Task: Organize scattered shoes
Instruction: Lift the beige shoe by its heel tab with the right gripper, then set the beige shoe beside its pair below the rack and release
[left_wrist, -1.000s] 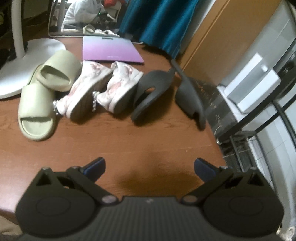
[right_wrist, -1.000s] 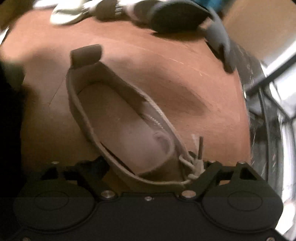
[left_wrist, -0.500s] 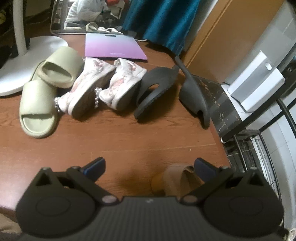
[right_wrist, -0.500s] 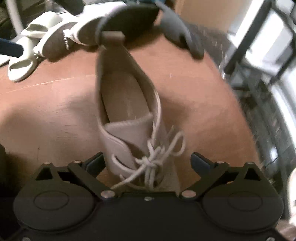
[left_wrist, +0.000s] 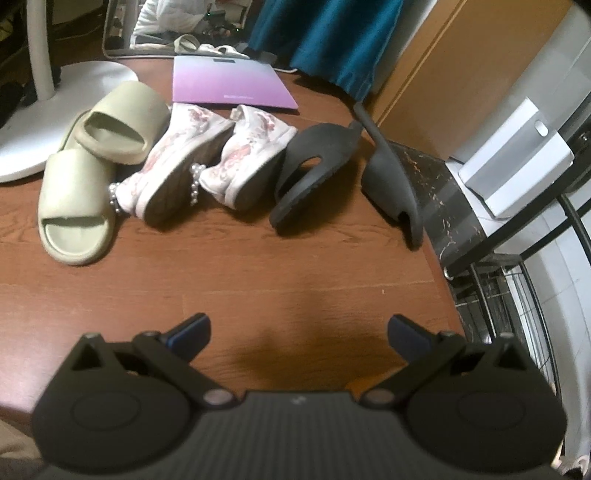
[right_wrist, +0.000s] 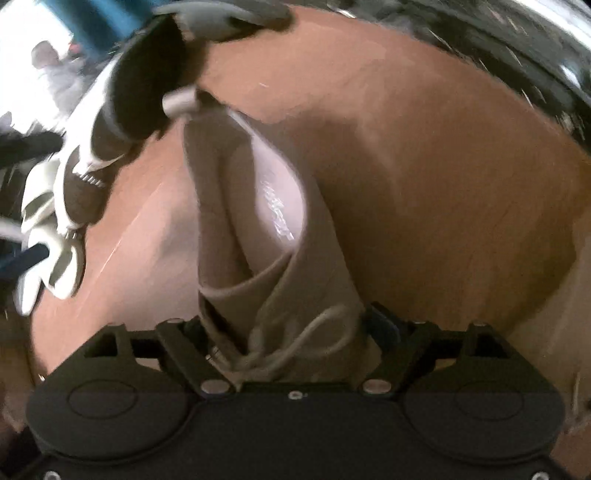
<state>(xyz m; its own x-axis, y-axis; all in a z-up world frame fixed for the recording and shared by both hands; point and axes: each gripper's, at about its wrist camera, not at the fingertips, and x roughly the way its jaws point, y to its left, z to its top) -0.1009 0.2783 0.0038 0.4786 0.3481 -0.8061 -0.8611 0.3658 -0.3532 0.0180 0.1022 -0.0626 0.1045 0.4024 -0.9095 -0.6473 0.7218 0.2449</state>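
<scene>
Six shoes already lie in a rough row on the reddish-brown wooden floor (left_wrist: 258, 266): a pair of pale green foam slides (left_wrist: 77, 199), one propped on the other, a pair of white fabric shoes with a pink print and pearl trim (left_wrist: 207, 162), and two black rubber slippers (left_wrist: 314, 173), both tipped on edge. We hold the seventh, a beige suede lace-up shoe (right_wrist: 266, 229), in the right gripper (right_wrist: 291, 332). Its jaws have just been opening, yet the lace end sits between them and the pads look pressed to its sides, so we read it as clamped on the shoe. The heel points away toward the black slippers, and the shoe is rolled partly onto its side.

The left gripper (left_wrist: 299, 328) hangs over bare floor with its jaws wide apart and nothing between them.

To do this step well, we judge that we should square the shoe before letting go: sole flat, toe in line with the others, set just beside the last black slipper rather than on it. Motion blur in the right wrist view hides the exact pad contact, so we should slow down and release only once the sole rests on the floor. The free gripper could then right the tipped slippers.
</scene>
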